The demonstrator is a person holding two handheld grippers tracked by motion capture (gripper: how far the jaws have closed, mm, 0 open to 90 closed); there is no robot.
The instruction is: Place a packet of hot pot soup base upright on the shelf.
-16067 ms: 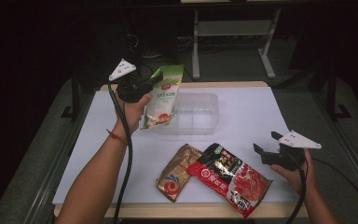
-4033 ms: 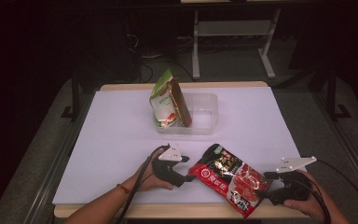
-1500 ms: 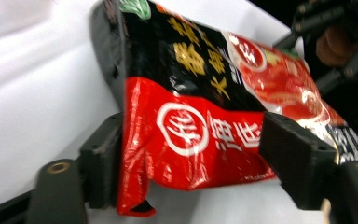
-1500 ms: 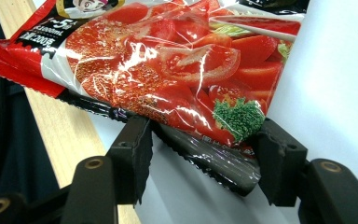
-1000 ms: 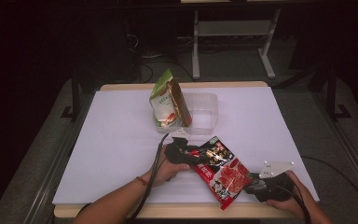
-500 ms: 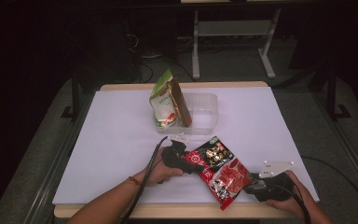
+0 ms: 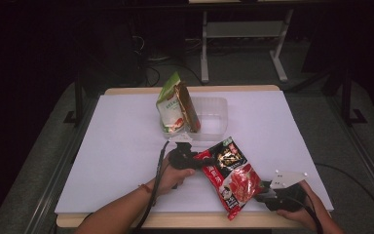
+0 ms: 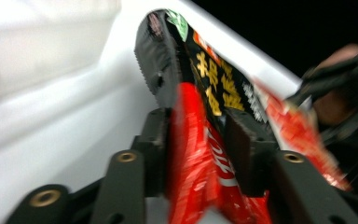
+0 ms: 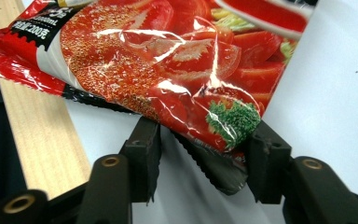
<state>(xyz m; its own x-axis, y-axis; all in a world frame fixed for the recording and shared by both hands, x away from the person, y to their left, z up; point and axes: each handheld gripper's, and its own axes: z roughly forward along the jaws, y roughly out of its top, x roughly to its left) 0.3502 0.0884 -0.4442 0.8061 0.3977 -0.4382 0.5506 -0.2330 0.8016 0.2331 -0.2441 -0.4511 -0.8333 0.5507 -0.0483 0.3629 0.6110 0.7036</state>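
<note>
- Red snack packet (image 7: 231,176): printed with tomato pictures and a black band with yellow lettering; it lies slanted on the near part of the white table cover (image 7: 117,146), between the two hands, just in front of the clear plastic tub (image 7: 213,117).
- Left gripper (image 7: 195,158): at the packet's far, black end. In the left gripper view the packet (image 8: 200,158) stands on edge between the jaws, which have just been closing, and the pads press it from both sides.
- Right gripper (image 7: 265,191): at the packet's near corner by the table's front edge. In the right gripper view the corner (image 9: 214,140) sits between narrowly set jaws that pinch it.
- Green-and-white pouch (image 7: 171,107): upright, leaning at the tub's left end.
- Brown packet (image 7: 189,109): upright, touching the pouch's right side.
</note>
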